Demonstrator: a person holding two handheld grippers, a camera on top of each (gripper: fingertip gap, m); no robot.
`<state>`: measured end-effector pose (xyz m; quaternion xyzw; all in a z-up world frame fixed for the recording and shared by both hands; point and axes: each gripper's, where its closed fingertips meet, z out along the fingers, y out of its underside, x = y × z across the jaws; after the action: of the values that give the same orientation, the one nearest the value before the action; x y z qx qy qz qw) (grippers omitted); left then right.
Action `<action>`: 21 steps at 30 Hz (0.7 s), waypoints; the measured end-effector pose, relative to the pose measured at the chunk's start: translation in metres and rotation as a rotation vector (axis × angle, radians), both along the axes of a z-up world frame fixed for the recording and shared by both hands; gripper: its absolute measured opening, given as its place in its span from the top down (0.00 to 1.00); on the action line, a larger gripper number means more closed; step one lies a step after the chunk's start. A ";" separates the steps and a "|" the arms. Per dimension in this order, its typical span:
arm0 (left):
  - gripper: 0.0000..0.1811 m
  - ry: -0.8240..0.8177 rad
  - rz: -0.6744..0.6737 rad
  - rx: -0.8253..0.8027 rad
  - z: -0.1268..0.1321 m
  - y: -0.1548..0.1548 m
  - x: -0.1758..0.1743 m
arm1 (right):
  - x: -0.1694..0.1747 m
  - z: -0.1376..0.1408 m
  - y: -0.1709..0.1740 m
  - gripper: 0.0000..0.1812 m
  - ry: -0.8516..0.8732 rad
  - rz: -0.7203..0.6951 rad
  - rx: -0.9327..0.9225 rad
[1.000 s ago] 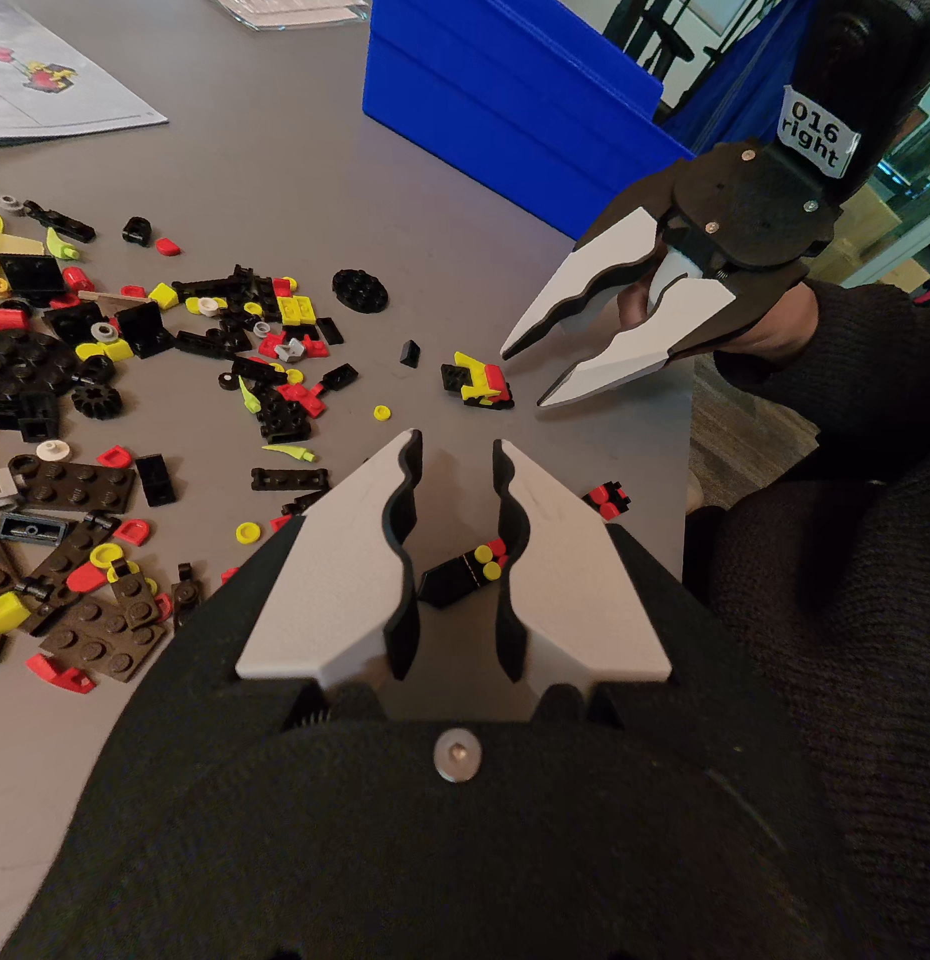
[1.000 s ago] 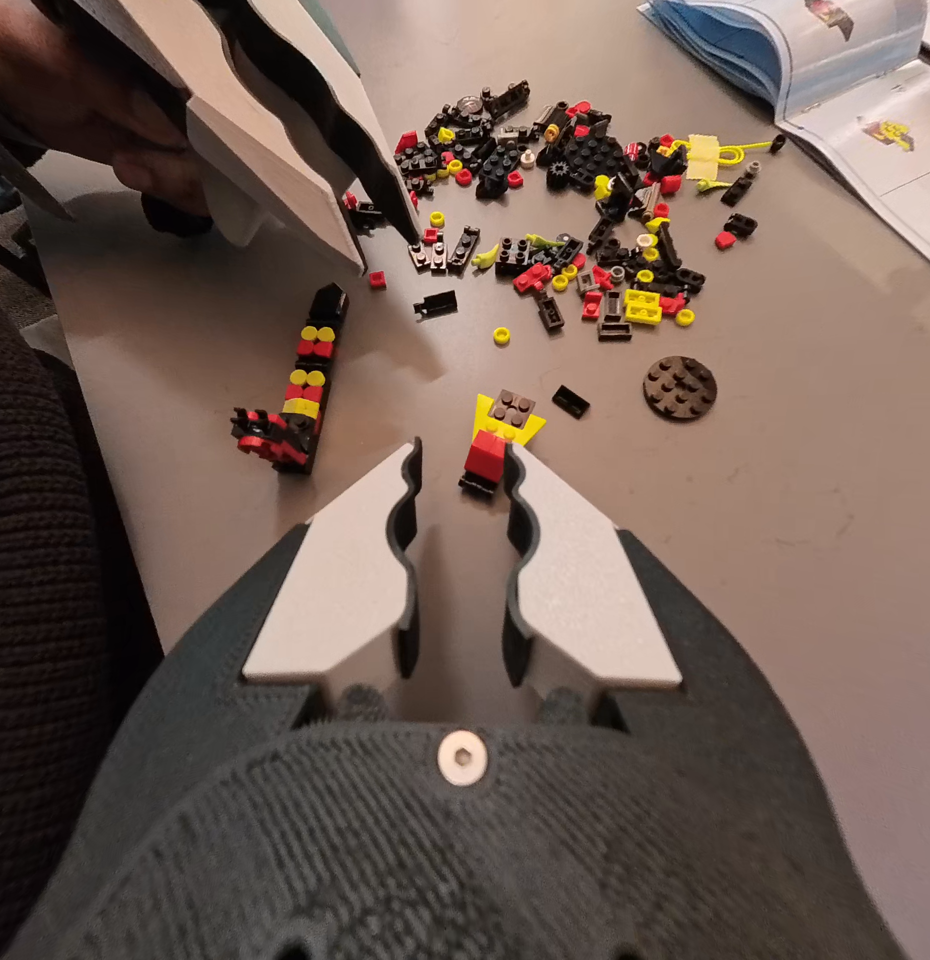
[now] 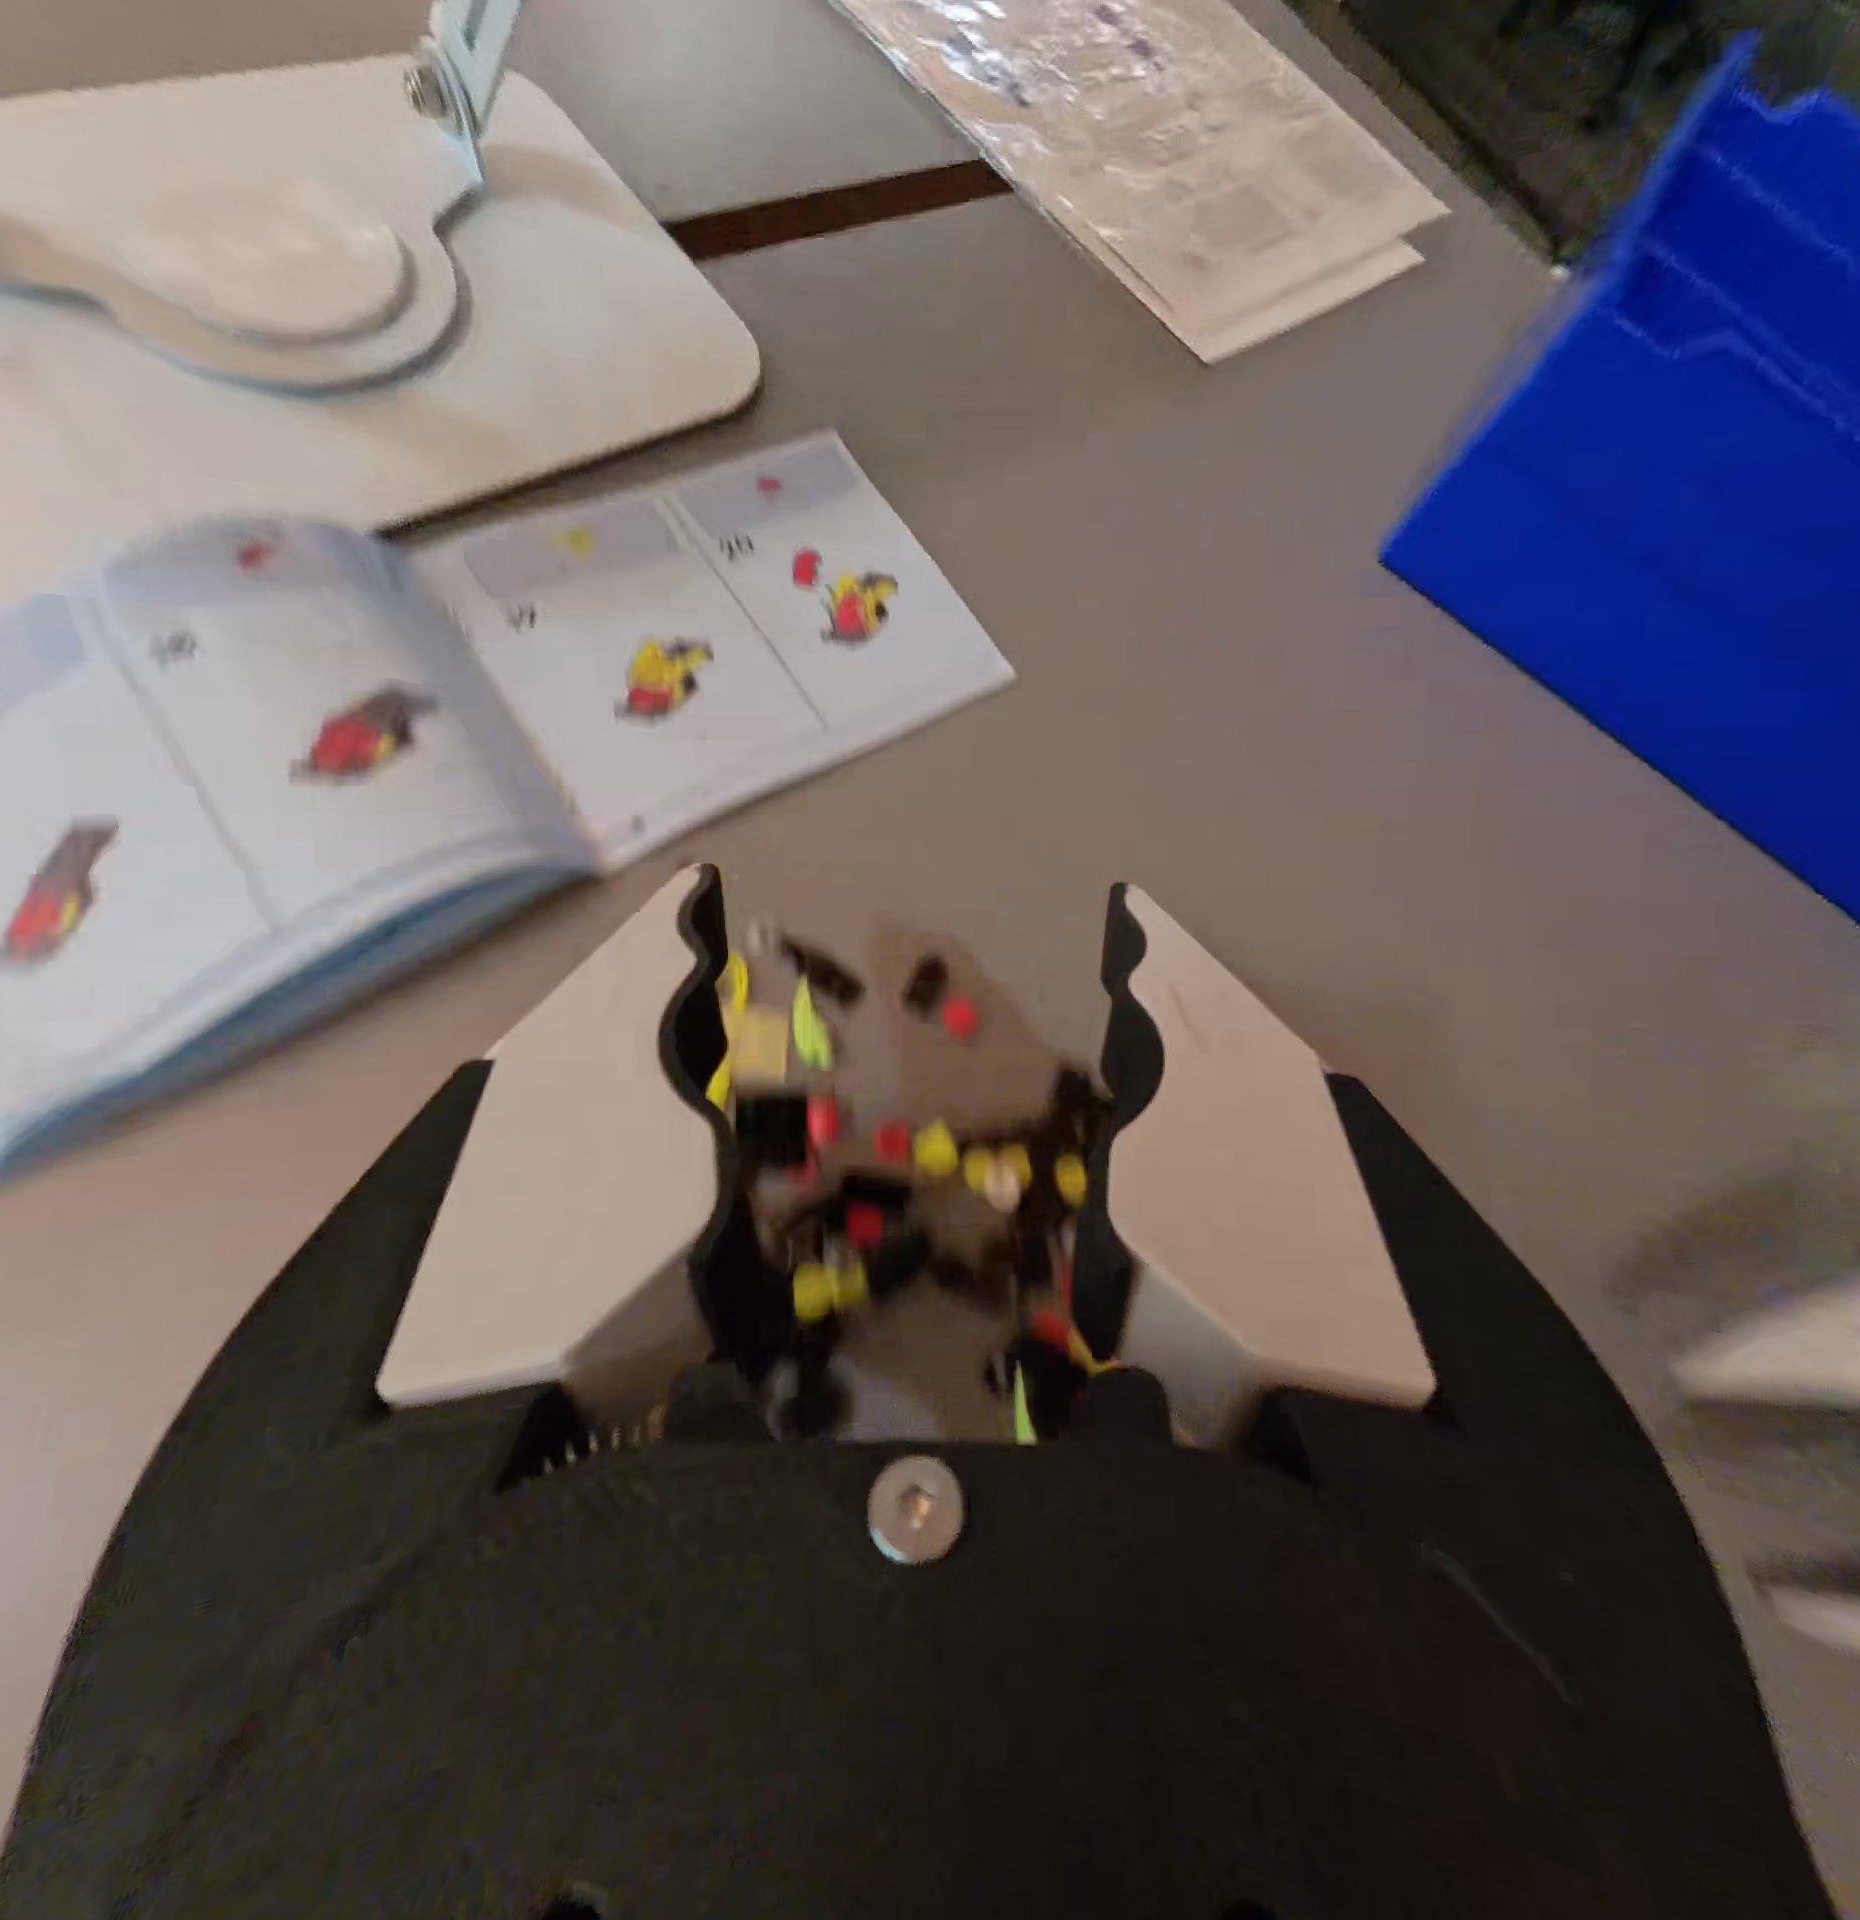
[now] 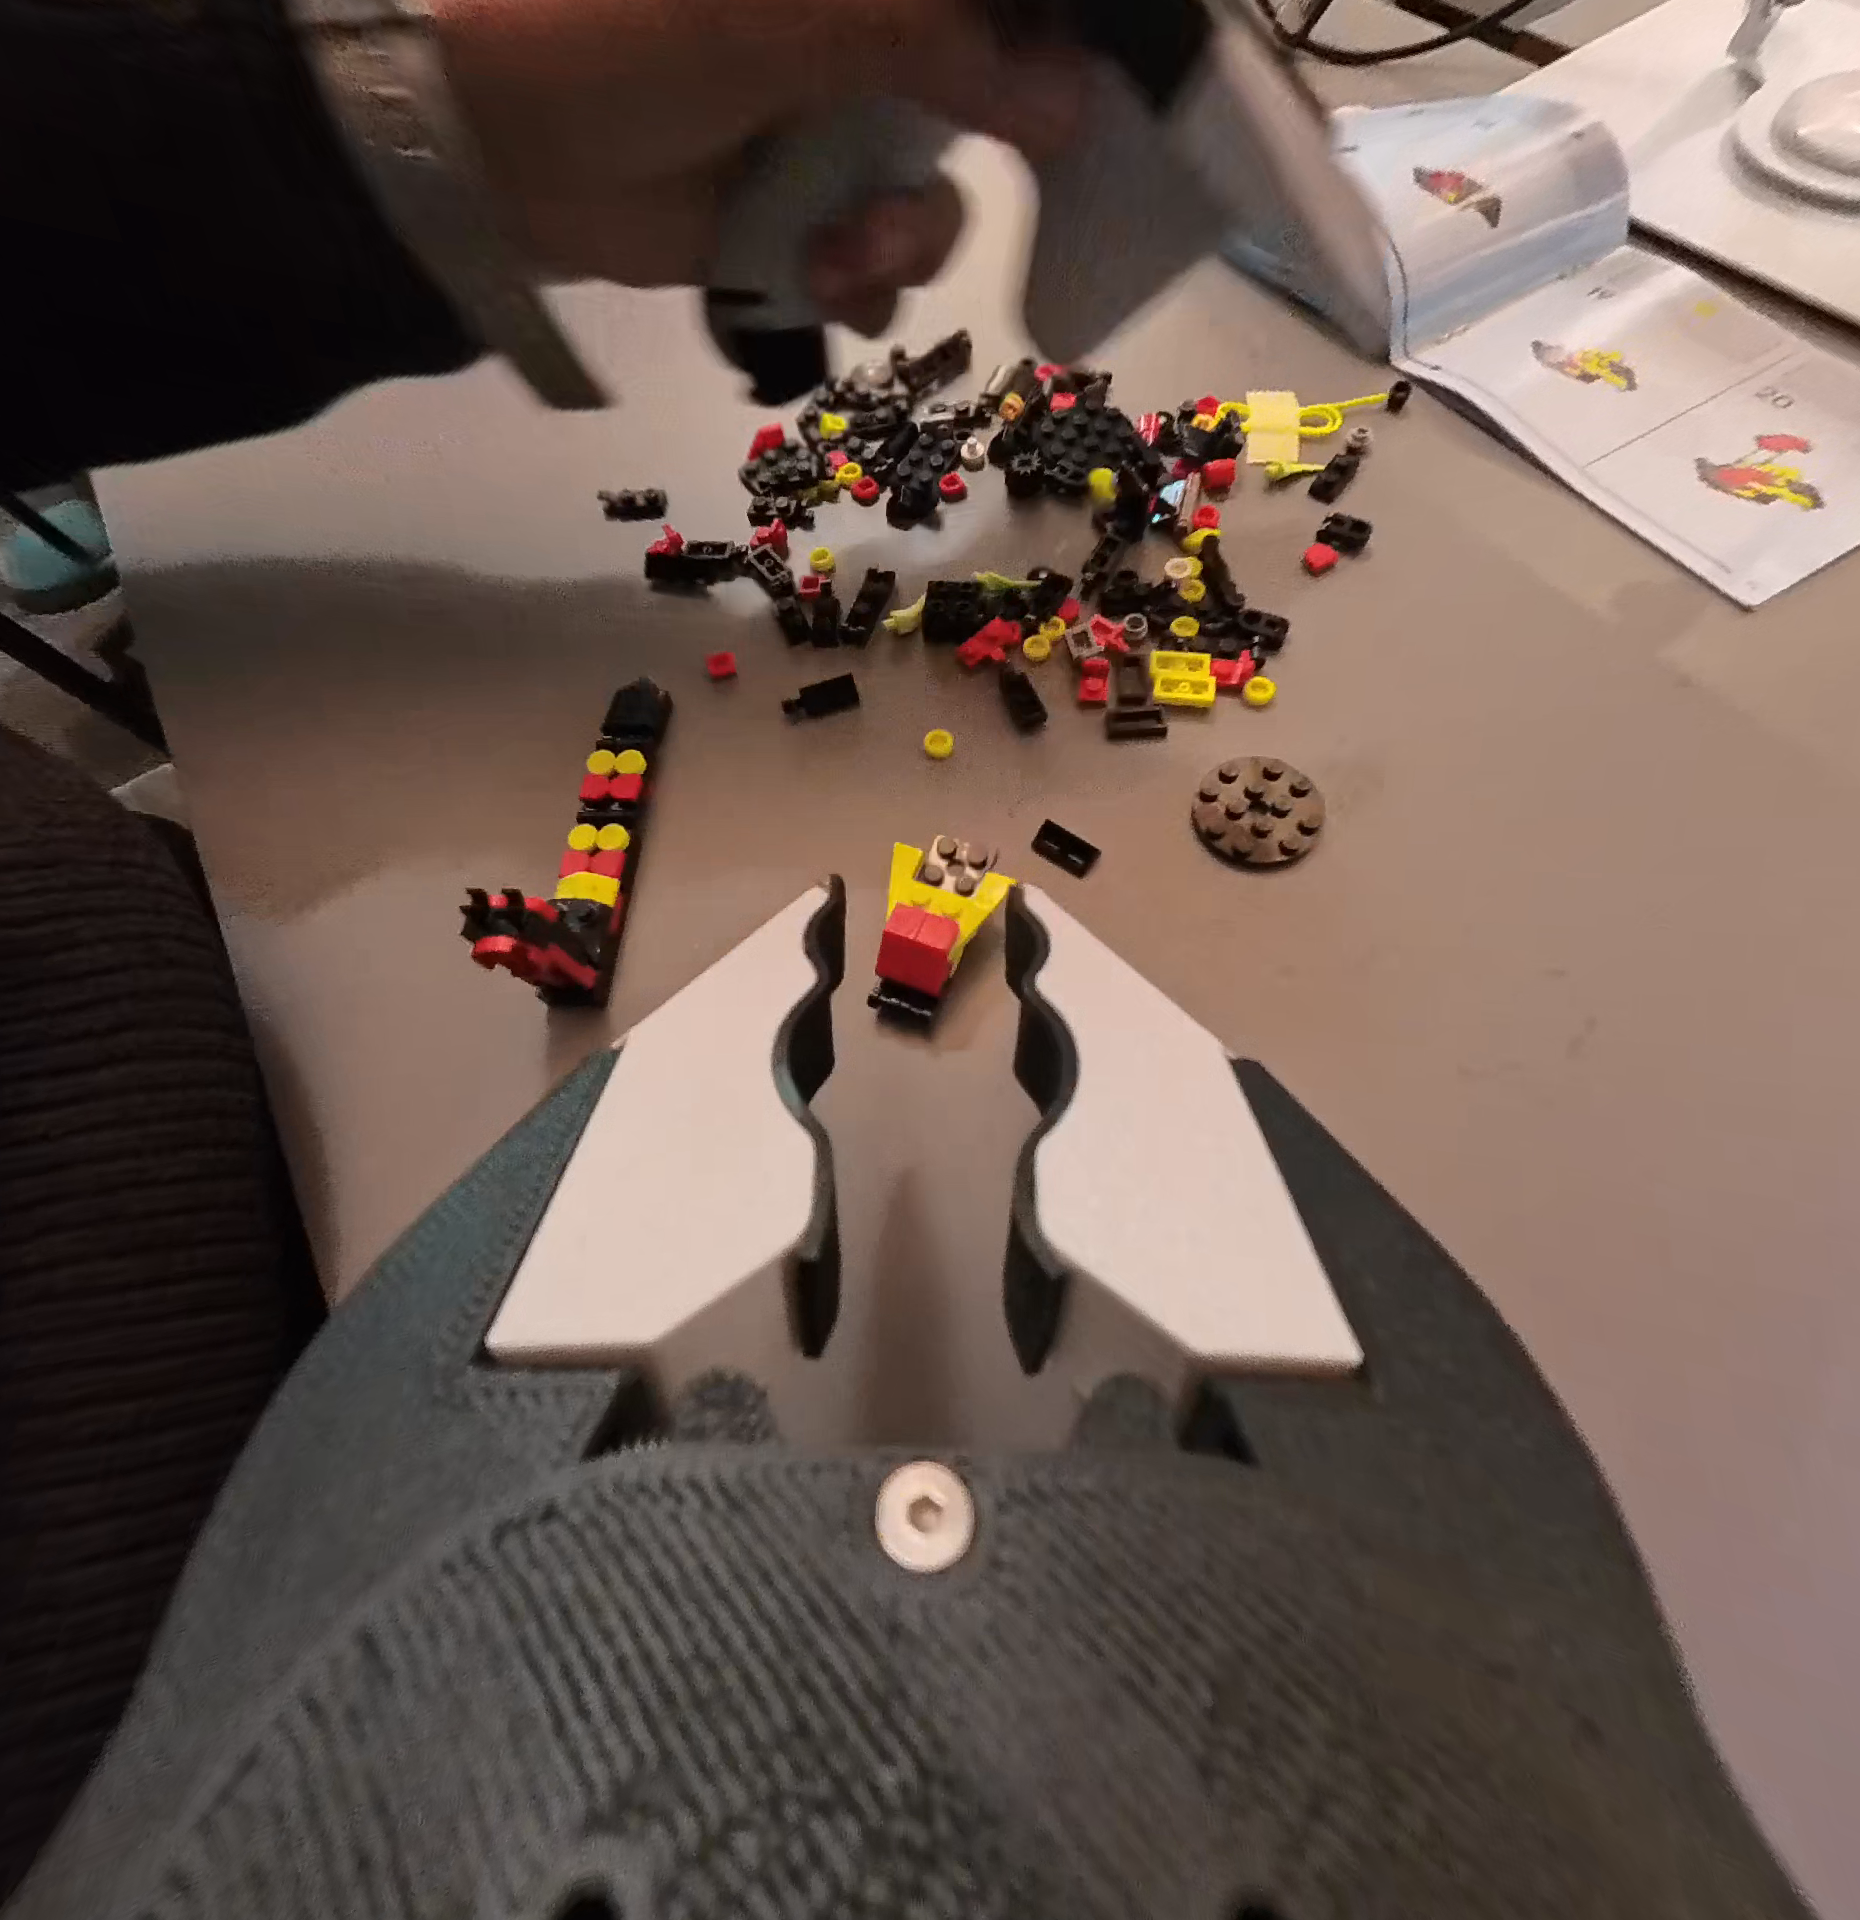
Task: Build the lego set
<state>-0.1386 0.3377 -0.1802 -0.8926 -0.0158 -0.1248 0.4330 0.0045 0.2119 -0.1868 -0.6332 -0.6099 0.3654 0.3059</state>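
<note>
While hovering over the loose pile of bricks (image 4: 1019, 540), best to slow down first, since the left wrist view is smeared with motion and picking a single piece out of that blur is asking for a miss. Left tongs (image 3: 905, 914) spread wide and empty, tips over the far edge of the pile, with the open instruction booklet (image 3: 417, 717) just beyond and to the left. Probably hunting for the next piece, so worth matching it against the booklet page, then coming straight down on one brick sitting apart from its neighbours instead of digging into the clump.

Right tongs (image 4: 921, 904) spread too, pinching nothing, tips either side of the small red-and-yellow assembly (image 4: 931, 920) on the grey table (image 4: 1528, 987). Looks close to touching on the right, can't tell for sure. Should close gently on the red block, not the yellow wings, to keep it square.

Long black, red and yellow strip (image 4: 583, 862) lies off to the left of the right tongs, clear of both. Round dark plate (image 4: 1258, 810) sits to the right, apart.
</note>
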 end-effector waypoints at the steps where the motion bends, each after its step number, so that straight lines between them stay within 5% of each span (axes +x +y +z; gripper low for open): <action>1: 0.59 0.011 0.006 -0.017 -0.004 0.019 0.000 | 0.001 0.002 0.001 0.84 0.005 -0.001 0.006; 7: 0.53 0.183 0.078 -0.168 -0.043 0.084 -0.009 | 0.004 0.009 0.004 0.84 0.027 -0.003 0.027; 14: 0.56 0.210 0.120 -0.187 -0.060 0.092 -0.019 | 0.006 0.016 0.007 0.83 0.059 -0.007 -0.021; 21: 0.71 0.202 0.132 -0.187 -0.059 0.091 -0.025 | 0.007 0.016 0.013 0.83 0.072 -0.026 -0.082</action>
<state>-0.1635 0.4288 -0.2390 -0.9340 -0.0424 -0.0035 0.3548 0.0113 0.2250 -0.1712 -0.6394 -0.5748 0.4087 0.3063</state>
